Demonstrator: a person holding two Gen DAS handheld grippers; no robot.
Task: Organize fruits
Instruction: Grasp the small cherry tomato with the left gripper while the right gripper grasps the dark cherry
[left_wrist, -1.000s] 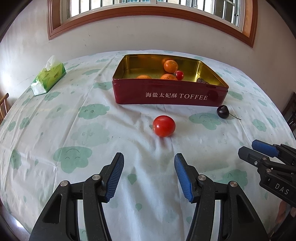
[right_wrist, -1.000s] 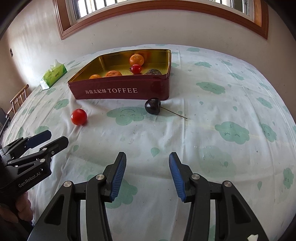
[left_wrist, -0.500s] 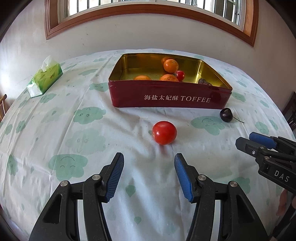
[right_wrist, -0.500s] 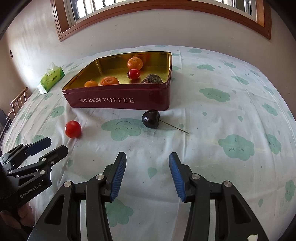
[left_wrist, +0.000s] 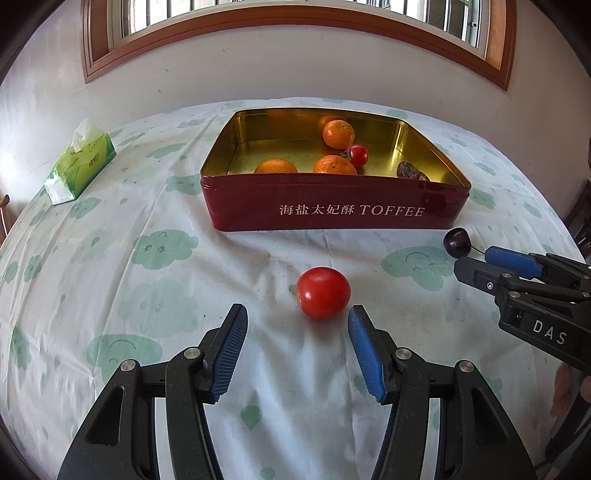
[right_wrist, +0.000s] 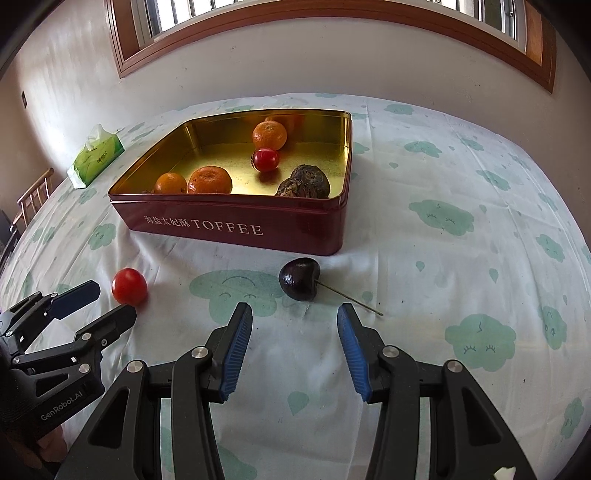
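Note:
A red tomato (left_wrist: 323, 292) lies on the cloud-print tablecloth just ahead of my left gripper (left_wrist: 297, 317), which stands open with nothing between its blue pads. A dark cherry (right_wrist: 300, 278) with a long stem rests in front of my right gripper (right_wrist: 294, 317), also open and empty. Behind both sits a red TOFFEE tin (left_wrist: 332, 206) with a gold inside, holding three oranges (left_wrist: 338, 134), a small tomato (left_wrist: 357, 155) and dark brown fruits (right_wrist: 309, 177). The tomato (right_wrist: 129, 286), the tin (right_wrist: 229, 230) and the left gripper (right_wrist: 107, 302) show in the right wrist view too.
A green tissue pack (left_wrist: 79, 164) lies at the far left of the table. A wall with a wood-framed window stands behind the table. A wooden chair back (right_wrist: 33, 195) shows past the left edge. A hand (left_wrist: 569, 387) holds the right gripper (left_wrist: 476, 262) at the right.
Both grippers have moved forward over the table: the tomato sits closer to the left pads and the cherry closer to the right pads. Neither jaw has changed width.

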